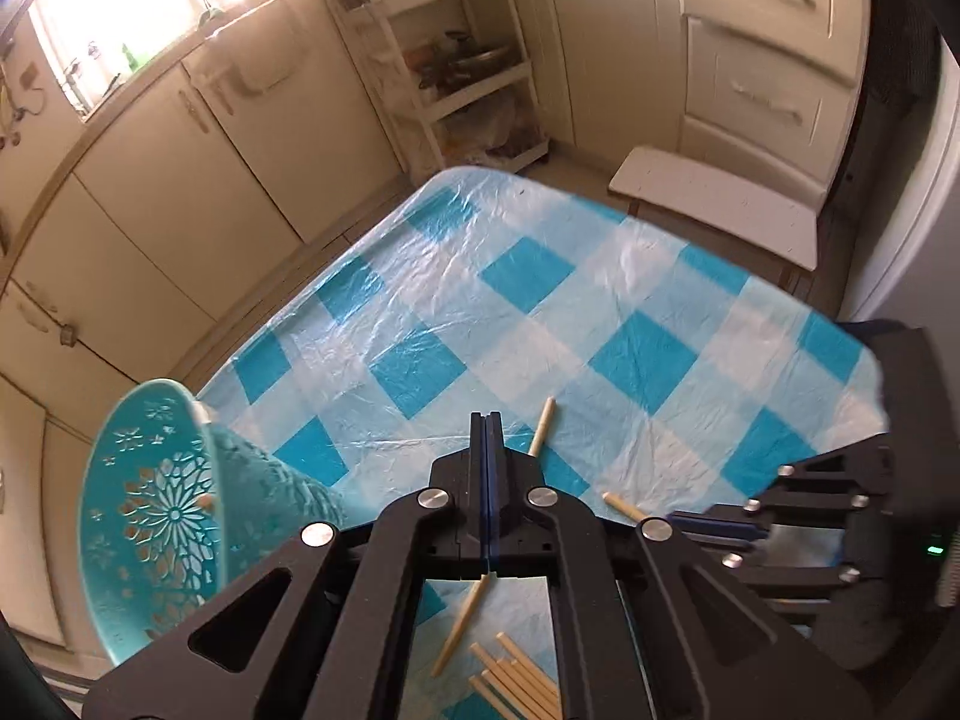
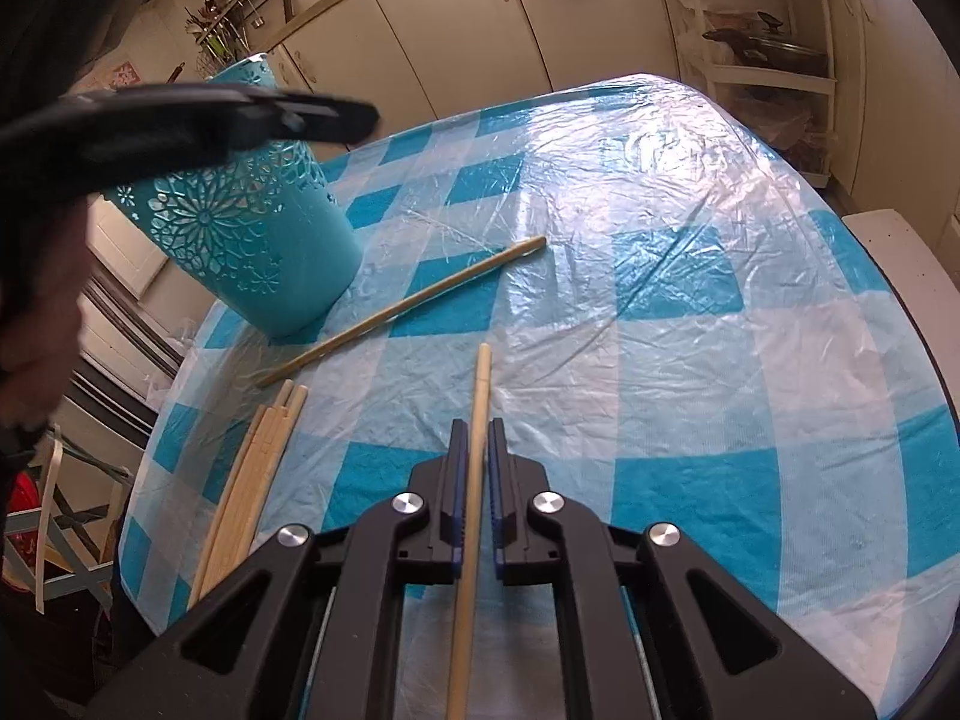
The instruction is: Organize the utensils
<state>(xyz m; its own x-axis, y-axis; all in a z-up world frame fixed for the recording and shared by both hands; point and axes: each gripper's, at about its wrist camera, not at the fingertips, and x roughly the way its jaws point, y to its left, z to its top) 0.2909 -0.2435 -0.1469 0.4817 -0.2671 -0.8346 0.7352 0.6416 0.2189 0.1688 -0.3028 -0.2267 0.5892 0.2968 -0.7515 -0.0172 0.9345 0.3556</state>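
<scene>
A teal cut-out holder [image 1: 168,516] [image 2: 240,228] stands on the checked tablecloth [image 1: 540,300] [image 2: 660,330] near its left edge. My left gripper [image 1: 486,417] [image 2: 366,114] is shut with nothing between its fingers, and hangs above the table beside the holder. One loose chopstick [image 1: 543,426] [image 2: 408,306] lies on the cloth beneath it. My right gripper [image 2: 477,423] [image 1: 675,519] is shut on another chopstick [image 2: 480,390] [image 1: 624,507], which sticks out ahead of the fingertips. A bundle of several chopsticks [image 2: 252,480] [image 1: 522,678] lies at the near left.
The table's rounded far edge drops to the floor. A white stool [image 1: 720,204] stands past it. A white shelf rack [image 1: 456,60] [image 2: 774,60] and cream cabinets [image 1: 180,180] line the walls. A person's hand [image 2: 36,312] fills the left edge of the right wrist view.
</scene>
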